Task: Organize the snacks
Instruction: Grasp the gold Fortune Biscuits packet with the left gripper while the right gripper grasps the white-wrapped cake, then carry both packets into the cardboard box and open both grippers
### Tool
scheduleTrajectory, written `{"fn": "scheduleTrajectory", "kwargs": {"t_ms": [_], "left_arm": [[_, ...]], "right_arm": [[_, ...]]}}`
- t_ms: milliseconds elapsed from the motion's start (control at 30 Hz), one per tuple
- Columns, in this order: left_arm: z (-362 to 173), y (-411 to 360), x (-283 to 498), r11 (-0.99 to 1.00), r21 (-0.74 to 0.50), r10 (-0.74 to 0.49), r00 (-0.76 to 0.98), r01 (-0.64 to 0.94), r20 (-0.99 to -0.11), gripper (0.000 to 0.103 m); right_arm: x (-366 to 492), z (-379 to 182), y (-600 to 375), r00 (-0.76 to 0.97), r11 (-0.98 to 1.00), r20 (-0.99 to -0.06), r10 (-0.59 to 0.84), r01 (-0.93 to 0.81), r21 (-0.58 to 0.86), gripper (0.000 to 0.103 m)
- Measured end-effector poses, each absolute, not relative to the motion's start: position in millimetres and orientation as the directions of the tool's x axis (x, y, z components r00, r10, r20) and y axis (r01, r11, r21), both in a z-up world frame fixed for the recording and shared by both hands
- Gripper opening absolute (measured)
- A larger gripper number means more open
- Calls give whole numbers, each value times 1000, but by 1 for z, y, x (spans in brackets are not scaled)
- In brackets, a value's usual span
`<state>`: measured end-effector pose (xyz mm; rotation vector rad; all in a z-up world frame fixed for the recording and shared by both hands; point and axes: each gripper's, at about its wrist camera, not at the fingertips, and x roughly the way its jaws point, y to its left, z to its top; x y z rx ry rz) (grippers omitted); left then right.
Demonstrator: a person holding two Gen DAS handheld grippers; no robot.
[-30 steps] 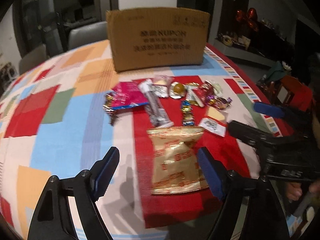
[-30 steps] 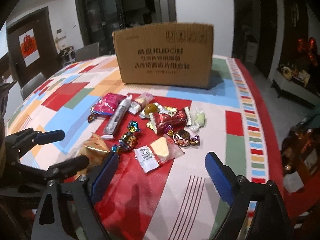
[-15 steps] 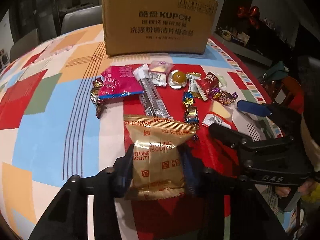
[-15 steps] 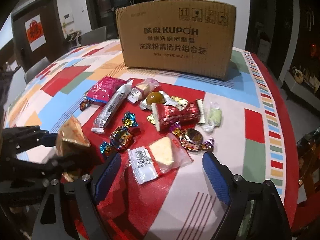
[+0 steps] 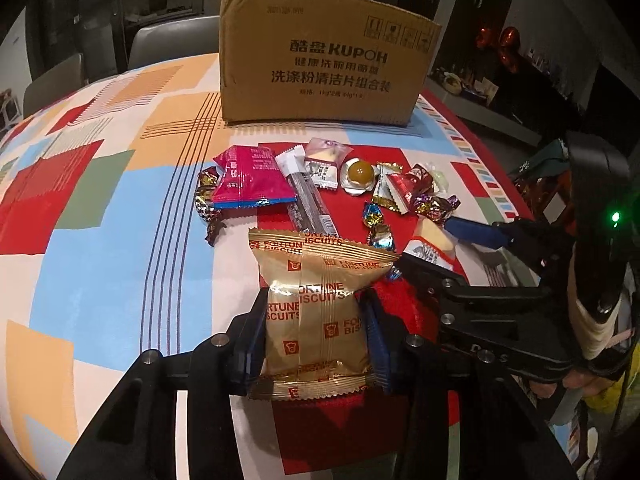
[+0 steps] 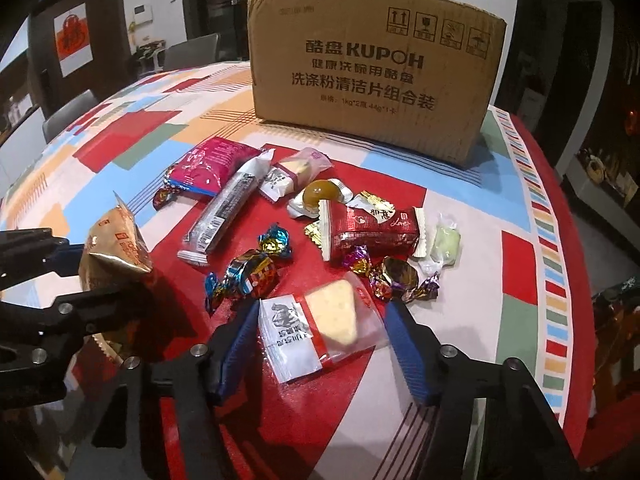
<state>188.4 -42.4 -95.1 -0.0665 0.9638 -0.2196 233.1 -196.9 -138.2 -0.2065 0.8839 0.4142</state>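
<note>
Left claw point(image 5: 314, 336): clamped on the gold biscuit packet point(image 5: 316, 300), lower half, over the tablecloth point(image 5: 100, 264).
Right claw point(image 6: 320, 344): closing round the cheese wedge sachet point(image 6: 320, 328), pads apparently not touching yet.
Handling: light, crinkly, slippery film; contents likely crumble, so pinch gently mid-body.
Destination: probably the cardboard box point(image 6: 372, 76).

Glossy gold foil biscuit packet point(image 5: 316, 312), shiny crinkled candy wrappers point(image 6: 248, 276), matt brown cardboard box point(image 6: 372, 80), and a smooth patterned tablecloth point(image 5: 104, 240)

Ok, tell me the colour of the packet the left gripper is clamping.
Gold, with orange-red logos and white lettering: the biscuit packet in the left gripper. Clearest in the left wrist view.
</note>
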Motion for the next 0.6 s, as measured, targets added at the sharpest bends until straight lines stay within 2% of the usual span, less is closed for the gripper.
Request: {"fn": "scheduleTrajectory", "kwargs": {"t_ms": [300,600], "left_arm": [[-82,-39,177,976,-146,-215,578,164,-787,43],[-52,-35,171,968,-154,-244,608,198,-756,43]], "right_arm": [[213,-126,-204,582,920,-771,258,-391,12,61],[186,-69,-207,676,923,-672,303,-384,29,62]]}}
